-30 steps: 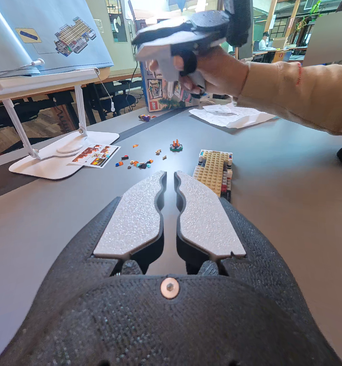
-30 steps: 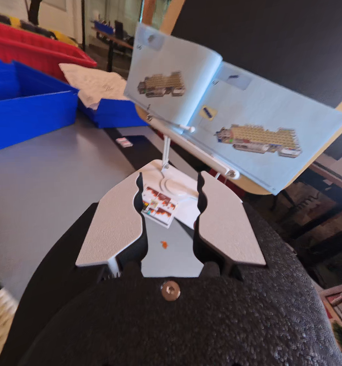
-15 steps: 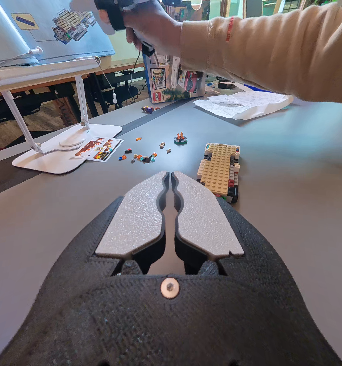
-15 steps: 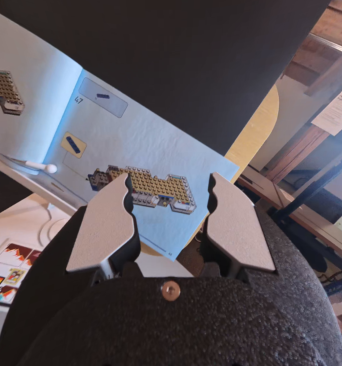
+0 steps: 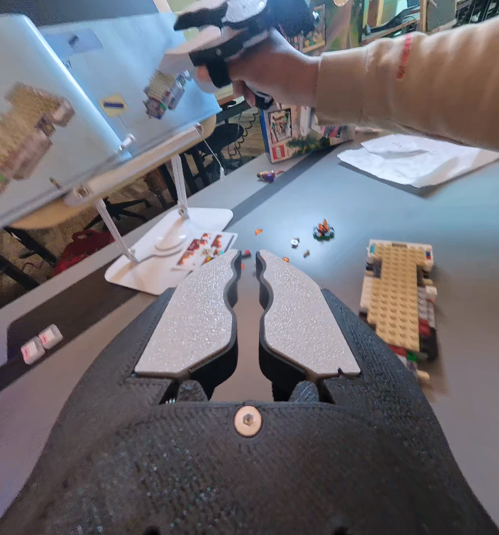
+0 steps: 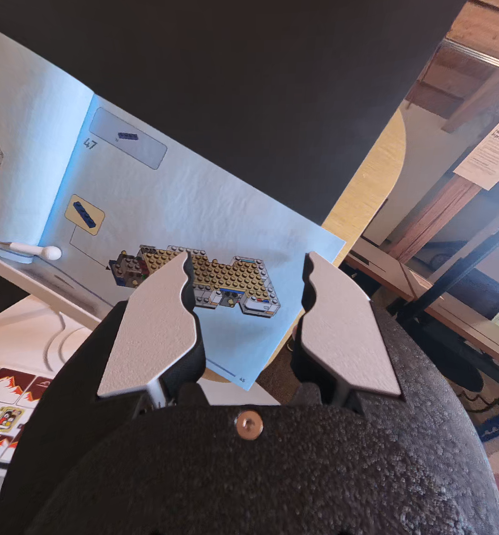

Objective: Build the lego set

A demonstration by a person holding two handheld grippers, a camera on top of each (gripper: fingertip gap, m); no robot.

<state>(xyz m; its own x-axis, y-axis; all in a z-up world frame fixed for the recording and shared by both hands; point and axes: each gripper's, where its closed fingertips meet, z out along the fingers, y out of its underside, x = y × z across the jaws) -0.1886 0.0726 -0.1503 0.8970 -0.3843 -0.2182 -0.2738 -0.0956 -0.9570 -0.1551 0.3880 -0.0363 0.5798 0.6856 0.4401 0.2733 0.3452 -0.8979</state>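
Both grippers are empty, left gripper barely cracked above the loose bricks, right gripper gaping at the booklet corner, and I reckon a sloppy pinch could crease the page or tip its stand.

right gripper: jaws wide apart, nothing between the pads
in front: open instruction booklet, right page's lower corner lies between the fingertips
booklet support: white stand
lower left: sticker sheet on stand base
right: wooden desk
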